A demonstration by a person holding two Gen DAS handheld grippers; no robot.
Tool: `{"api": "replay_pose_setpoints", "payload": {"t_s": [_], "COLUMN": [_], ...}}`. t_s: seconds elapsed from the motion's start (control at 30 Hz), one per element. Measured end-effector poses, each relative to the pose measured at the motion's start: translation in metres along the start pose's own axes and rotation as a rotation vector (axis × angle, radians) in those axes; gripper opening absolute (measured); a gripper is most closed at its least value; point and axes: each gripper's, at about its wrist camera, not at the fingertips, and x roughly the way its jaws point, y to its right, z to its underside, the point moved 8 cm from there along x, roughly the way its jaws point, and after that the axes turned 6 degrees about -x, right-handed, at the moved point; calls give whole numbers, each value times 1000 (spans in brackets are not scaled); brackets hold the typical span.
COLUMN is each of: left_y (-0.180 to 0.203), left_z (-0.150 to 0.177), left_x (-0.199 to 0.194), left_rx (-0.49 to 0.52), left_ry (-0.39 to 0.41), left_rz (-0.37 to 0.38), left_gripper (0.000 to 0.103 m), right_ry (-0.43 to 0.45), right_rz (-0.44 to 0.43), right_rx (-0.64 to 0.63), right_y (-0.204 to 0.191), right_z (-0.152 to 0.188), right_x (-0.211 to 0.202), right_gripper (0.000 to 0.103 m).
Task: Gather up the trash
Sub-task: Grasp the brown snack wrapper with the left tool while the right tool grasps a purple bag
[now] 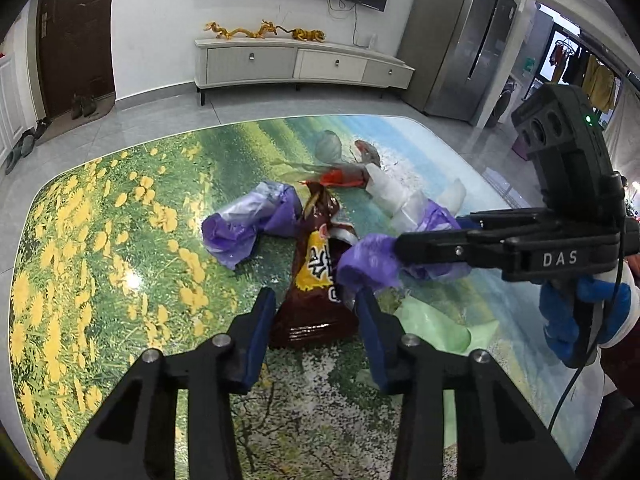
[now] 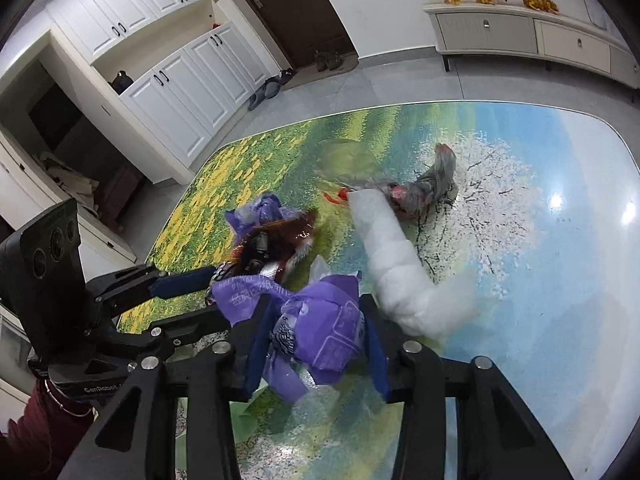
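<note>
Left wrist view: left gripper sitting spread wide, straddling the near end of the brown snack bag, not clamping yet, probably lining up for a pinch. Bag lying flat on the table, long axis running straight out along the fingers, twisted top pointing away, sealed bottom edge nearest and between the jaws. Right gripper reaching in from the right side, gripping a purple bag just off the right jaw. Right wrist view: right gripper squeezing that same purple bag between the blue pads, likely holding it as the collecting sack. White wrap lying just beyond the right jaw, second purple wad ahead-left of the left jaws.
</note>
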Motion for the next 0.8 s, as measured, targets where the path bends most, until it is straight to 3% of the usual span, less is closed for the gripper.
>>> {"api": "replay_pose_setpoints", "payload": {"t_s": [0.3,0.8], "left_y": [0,12], "left_z": [3,8], "left_x": [-20,-110], "left_rx": [-60,-189], "left_ry": [50,208], "left_rz": [3,27], "left_gripper": [33,30], "right_ry": [68,237], "right_rz": [13,18], "right_rx": [22,30], "right_y": [4,-12], "right_z": [2,27], "right_x": [-34,-138], "right_gripper": [34,34]}}
